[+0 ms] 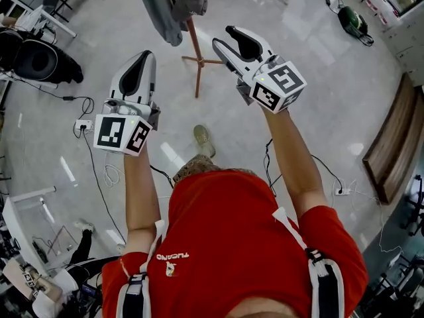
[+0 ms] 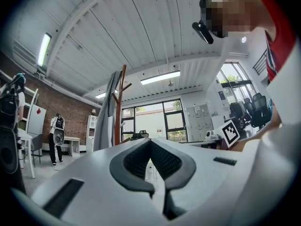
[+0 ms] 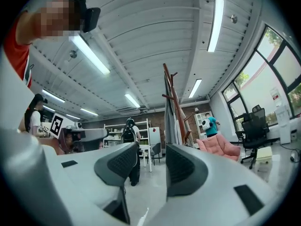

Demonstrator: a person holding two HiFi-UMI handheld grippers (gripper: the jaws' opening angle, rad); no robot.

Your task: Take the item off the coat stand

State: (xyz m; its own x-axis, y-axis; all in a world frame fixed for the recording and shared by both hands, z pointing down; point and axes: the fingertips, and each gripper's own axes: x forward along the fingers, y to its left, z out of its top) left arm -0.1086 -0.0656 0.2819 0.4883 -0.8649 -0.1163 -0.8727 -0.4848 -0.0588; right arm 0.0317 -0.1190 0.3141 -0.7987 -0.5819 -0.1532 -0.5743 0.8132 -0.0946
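1. Since the garment (image 1: pixel 161 12) hangs on the stand (image 1: pixel 194 45) and neither gripper touches it, the task looks to be at the approach. Nothing is off yet; the reach, the grip and the lift are all left.
2. The left gripper (image 1: pixel 144 54) is held out ahead of the person on a straight left forearm (image 1: pixel 136 184), pointing forward. It sits left of the stand's pole and short of it.
3. In the left gripper view its jaws meet at the tips (image 2: pixel 150 141) with nothing between them. The stand (image 2: pixel 120 102) and garment (image 2: pixel 104 123) show beyond, to the left of the jaws.
4. The stand is at the top of the head view, ahead of both grippers and between them, its feet on the floor (image 1: pixel 298 78). The grey garment drapes down the left side of the pole.
5. The right gripper (image 1: pixel 222 36) is pushed further forward on the right forearm (image 1: pixel 291 151) and angled in toward the pole, near it but apart from it.
6. In the right gripper view its jaws stand fairly wide and empty (image 3: pixel 151 154). The stand (image 3: pixel 178 109) and garment (image 3: pixel 170 123) rise behind the gap and a little to its right.
7. With its jaws apart and nearer the pole, the right gripper seems the likelier one to take the garment.
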